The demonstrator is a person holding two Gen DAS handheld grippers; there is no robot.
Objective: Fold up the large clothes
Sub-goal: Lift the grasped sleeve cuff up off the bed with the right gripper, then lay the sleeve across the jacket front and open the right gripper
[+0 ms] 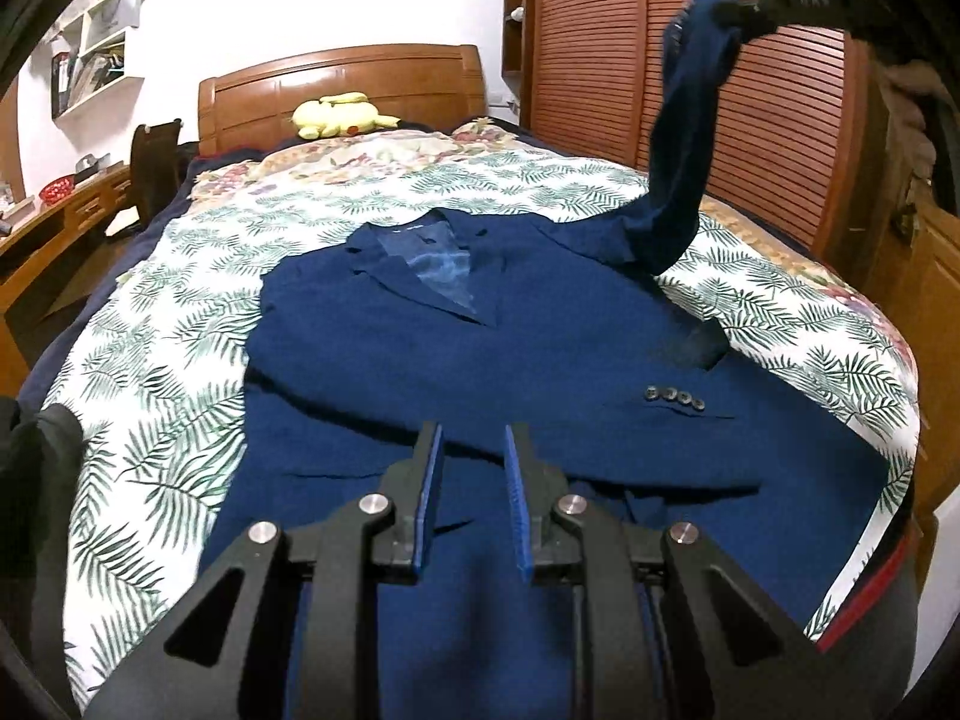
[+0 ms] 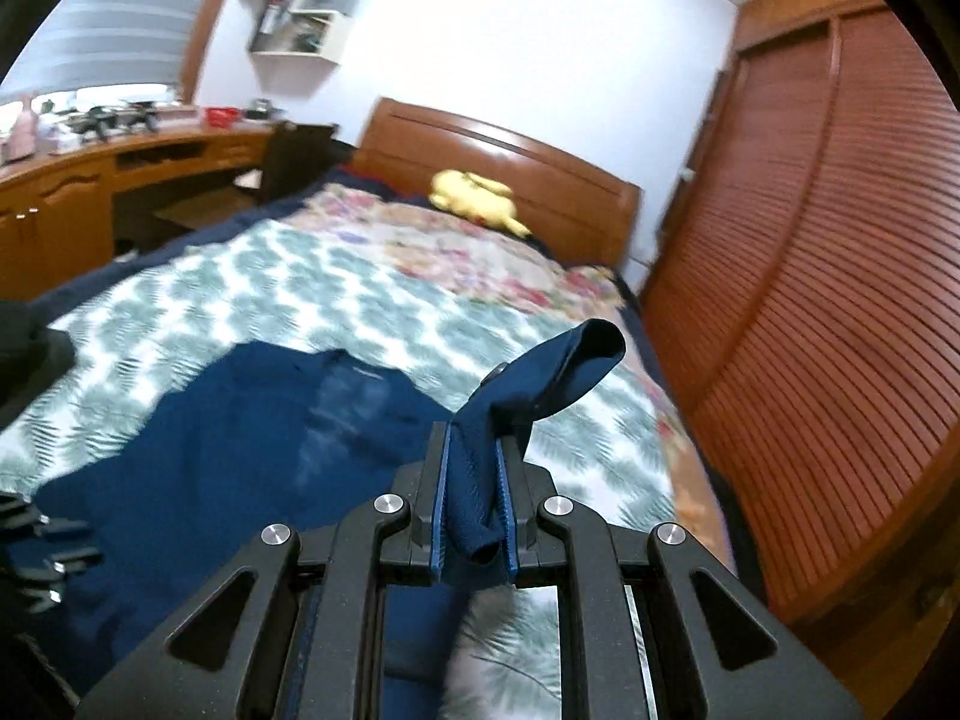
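A bed [image 1: 180,312] with a leaf-print quilt is covered near its foot by a navy suit jacket [image 1: 420,348], laid front up, long axis running toward the headboard [image 1: 342,90]. Bare quilt is left on both sides. The right sleeve [image 1: 678,180] is held aloft, its cuff clamped in the right gripper [image 2: 474,480]; the jacket body lies below and to that gripper's left, so a fold inward seems next. The left gripper [image 1: 474,462] hovers over the hem, jaws narrow, nothing held.
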